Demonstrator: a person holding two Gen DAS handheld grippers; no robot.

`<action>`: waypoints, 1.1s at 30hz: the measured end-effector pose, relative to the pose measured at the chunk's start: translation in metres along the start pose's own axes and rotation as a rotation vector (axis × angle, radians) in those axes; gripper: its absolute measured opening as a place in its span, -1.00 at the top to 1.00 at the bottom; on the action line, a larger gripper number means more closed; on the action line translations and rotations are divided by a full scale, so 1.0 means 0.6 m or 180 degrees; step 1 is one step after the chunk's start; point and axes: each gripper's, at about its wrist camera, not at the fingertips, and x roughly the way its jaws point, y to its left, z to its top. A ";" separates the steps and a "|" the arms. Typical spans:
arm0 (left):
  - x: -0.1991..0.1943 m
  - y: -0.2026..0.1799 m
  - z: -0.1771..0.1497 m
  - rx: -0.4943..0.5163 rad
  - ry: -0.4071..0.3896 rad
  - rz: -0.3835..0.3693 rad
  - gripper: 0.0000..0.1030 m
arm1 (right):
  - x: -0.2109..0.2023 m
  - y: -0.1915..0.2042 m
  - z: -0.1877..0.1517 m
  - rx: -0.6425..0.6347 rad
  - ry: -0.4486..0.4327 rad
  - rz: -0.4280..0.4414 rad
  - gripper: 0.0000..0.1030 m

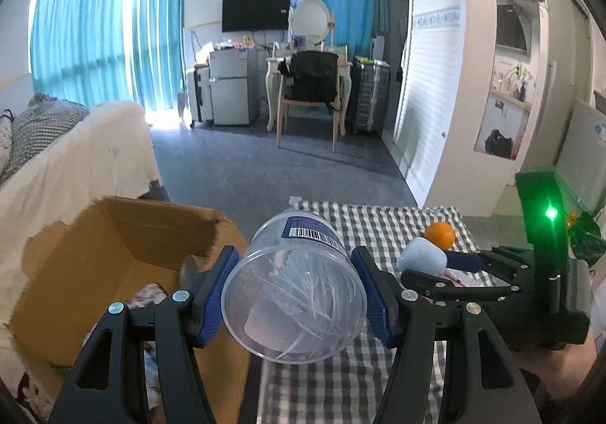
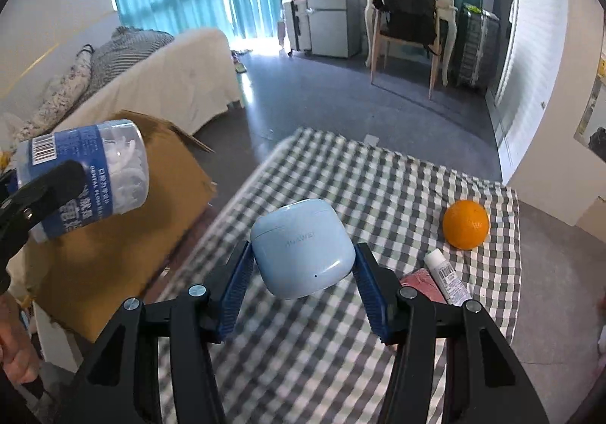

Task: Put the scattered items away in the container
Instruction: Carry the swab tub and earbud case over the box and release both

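Both pairs of fingers are clamped on loads: the left gripper (image 1: 295,289) squeezes a clear jar (image 1: 293,289) of floss picks across its round sides, and the right gripper (image 2: 303,291) pinches a pale blue earbud case (image 2: 303,248) by its flanks. Each is held clear above the checked cloth (image 2: 341,348), likely to pass over the cardboard box (image 1: 113,253) at the left. An orange (image 2: 466,224), white tube (image 2: 449,278) and red packet (image 2: 422,284) remain on the cloth.
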 end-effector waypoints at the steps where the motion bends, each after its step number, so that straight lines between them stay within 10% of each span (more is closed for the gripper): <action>1: -0.008 0.005 0.002 0.0021 0.0000 0.0007 -0.21 | -0.010 0.012 0.003 -0.0028 -0.0027 0.0007 -0.05; 15: -0.123 0.151 -0.009 -0.0092 -0.0153 0.0470 -0.21 | -0.094 0.167 0.040 -0.0244 -0.0375 0.0296 -0.05; 33: -0.132 0.311 -0.054 -0.0491 -0.0055 0.0907 -0.21 | -0.017 0.327 0.058 -0.0705 -0.0199 0.0688 -0.05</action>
